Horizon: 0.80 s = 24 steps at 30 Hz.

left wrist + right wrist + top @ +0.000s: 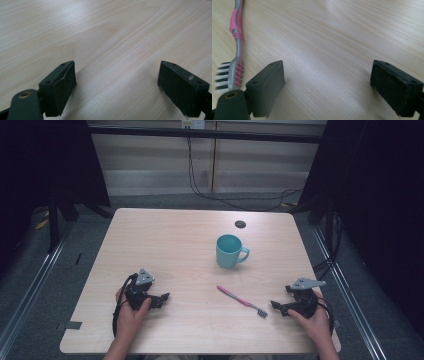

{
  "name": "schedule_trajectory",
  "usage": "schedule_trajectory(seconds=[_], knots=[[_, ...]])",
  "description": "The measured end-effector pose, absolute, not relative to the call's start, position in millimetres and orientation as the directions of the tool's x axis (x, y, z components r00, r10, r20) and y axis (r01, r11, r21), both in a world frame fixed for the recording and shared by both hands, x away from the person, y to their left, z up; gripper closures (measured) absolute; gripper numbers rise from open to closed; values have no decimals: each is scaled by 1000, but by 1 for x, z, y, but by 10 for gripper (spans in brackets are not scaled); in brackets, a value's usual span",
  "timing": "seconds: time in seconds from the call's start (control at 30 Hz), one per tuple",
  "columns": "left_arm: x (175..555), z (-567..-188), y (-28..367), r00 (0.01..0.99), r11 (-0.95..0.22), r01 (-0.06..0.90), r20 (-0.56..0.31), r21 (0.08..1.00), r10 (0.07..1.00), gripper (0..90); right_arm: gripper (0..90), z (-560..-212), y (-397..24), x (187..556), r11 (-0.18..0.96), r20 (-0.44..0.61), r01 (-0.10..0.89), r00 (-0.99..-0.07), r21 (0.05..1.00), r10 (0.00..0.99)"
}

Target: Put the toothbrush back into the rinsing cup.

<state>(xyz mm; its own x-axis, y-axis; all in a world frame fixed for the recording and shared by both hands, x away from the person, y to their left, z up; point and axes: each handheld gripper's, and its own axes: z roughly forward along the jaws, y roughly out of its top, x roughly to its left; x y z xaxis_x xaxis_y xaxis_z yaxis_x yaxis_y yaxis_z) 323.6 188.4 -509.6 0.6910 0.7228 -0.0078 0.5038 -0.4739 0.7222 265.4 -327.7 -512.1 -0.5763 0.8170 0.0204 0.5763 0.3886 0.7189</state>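
A teal mug (pixel 229 251) stands upright near the table's middle, handle to the right. In front of it a pink and grey toothbrush (pixel 242 301) lies flat, bristle end toward the right hand. My right gripper (pixel 278 307) rests low at the front right, open and empty, its tips just right of the bristles; in the right gripper view the toothbrush (pixel 236 45) lies beside the left jaw, outside the gap of my right gripper (pixel 328 87). My left gripper (pixel 162 299) sits at the front left, open, with bare wood between the jaws of my left gripper (pixel 117 86).
The light wooden table (pixel 165 240) has a small dark round cable hole (pixel 240 224) near its far edge. Black frame posts and hanging cables stand beyond the table. A person's hands hold both grippers at the near edge.
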Motion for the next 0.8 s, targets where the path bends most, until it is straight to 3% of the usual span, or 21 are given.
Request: schedule_trajectory(seconds=[0.27, 0.4, 0.8], knots=[[324, -510, 188, 692, -475, 503, -7, 722, 722, 149, 122, -512, -325, 266, 363, 30, 595, -547, 717, 836], [323, -510, 188, 689, -472, 504, -7, 723, 724, 149, 140, -506, -322, 270, 370, 41, 642, -532, 672, 846], [323, -510, 188, 690, -473, 504, -7, 723, 724, 149, 192, -481, -305, 286, 456, 21, 637, -596, 622, 803]])
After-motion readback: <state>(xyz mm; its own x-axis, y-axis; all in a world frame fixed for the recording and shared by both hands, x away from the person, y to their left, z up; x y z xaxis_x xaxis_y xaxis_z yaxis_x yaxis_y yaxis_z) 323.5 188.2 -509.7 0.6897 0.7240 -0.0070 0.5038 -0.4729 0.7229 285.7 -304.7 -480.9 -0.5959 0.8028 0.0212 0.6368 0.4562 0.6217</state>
